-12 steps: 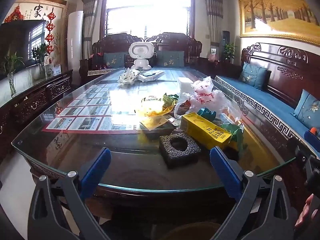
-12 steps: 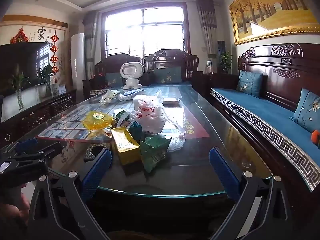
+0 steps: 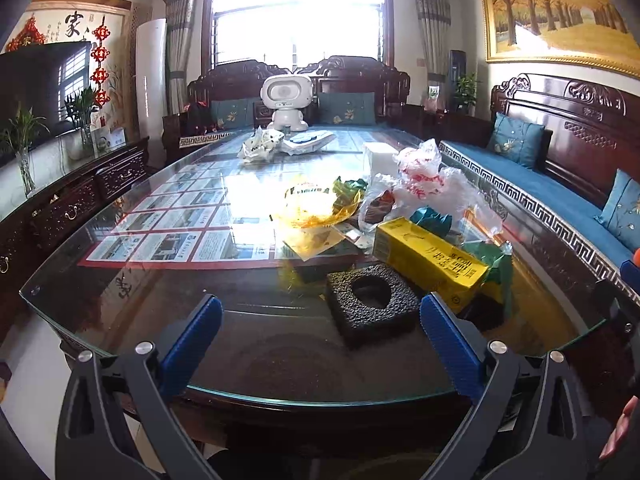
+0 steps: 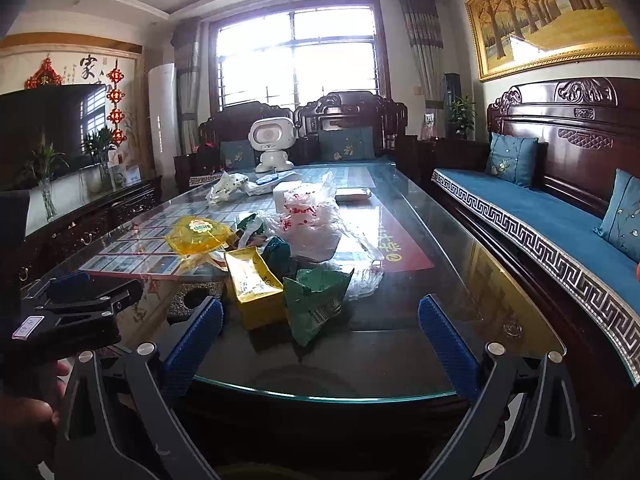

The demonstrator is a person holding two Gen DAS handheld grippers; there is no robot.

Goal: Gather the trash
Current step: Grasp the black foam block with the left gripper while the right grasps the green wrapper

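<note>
The trash sits in a loose heap on my glass-topped bench [image 3: 132, 300], right of centre in the left wrist view. Nearest me there is a black foam block [image 3: 370, 304] with a round hole in it; the tip of my left tool's right finger overlaps its edge in the frame. Just behind and to its right lies a yellow carton [image 3: 430, 258], and a crumpled green wrapper [image 4: 316, 302] lies at the carton's near end, at lower centre of the right wrist view. Further back are a yellow transparent wrapper [image 3: 316, 206] and a clear plastic bag with red print [image 3: 420, 184]. A crumpled white paper wad [image 3: 260, 146] lies well apart, toward the top centre, before a white toy robot [image 3: 286, 100].

My left tool [image 3: 320, 316] is spread wide and holds nothing. My right tool [image 4: 320, 316] is likewise wide open and empty, hovering at the bench's near edge. A blue-cushioned wooden sofa [image 4: 560, 216] runs along the right side.
</note>
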